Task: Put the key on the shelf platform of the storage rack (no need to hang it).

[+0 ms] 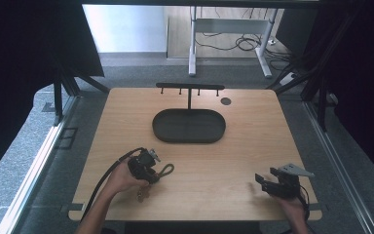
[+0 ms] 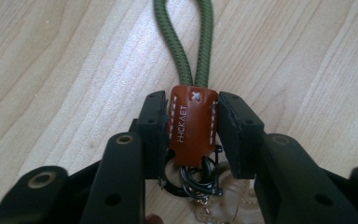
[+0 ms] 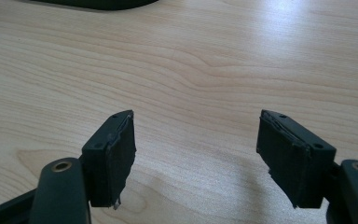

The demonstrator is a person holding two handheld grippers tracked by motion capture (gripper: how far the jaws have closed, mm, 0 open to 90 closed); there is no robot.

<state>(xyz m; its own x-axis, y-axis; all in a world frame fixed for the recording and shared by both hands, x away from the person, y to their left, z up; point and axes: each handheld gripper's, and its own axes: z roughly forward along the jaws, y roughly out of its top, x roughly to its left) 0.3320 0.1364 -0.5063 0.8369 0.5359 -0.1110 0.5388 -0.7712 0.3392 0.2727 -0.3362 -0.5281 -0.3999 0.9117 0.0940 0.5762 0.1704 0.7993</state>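
A keychain lies on the wooden table (image 1: 224,165): a brown leather tab (image 2: 190,123) stitched in white, a green cord loop (image 2: 189,42) running away from it, and dark metal rings (image 2: 193,179) below. My left gripper (image 2: 190,128) is shut on the leather tab, its pads pressing both sides. In the high view the left gripper (image 1: 148,168) sits at the front left with the green cord loop (image 1: 166,169) lying just to its right. My right gripper (image 3: 196,154) stands open over bare wood, and shows at the front right as the right gripper (image 1: 268,181).
A black oval tray (image 1: 189,126) with an upright hanger bar (image 1: 190,87) bearing small hooks stands at the table's middle back. A small dark round spot (image 1: 226,101) lies right of the bar. The tray's near edge (image 3: 98,3) shows at the top of the right gripper view.
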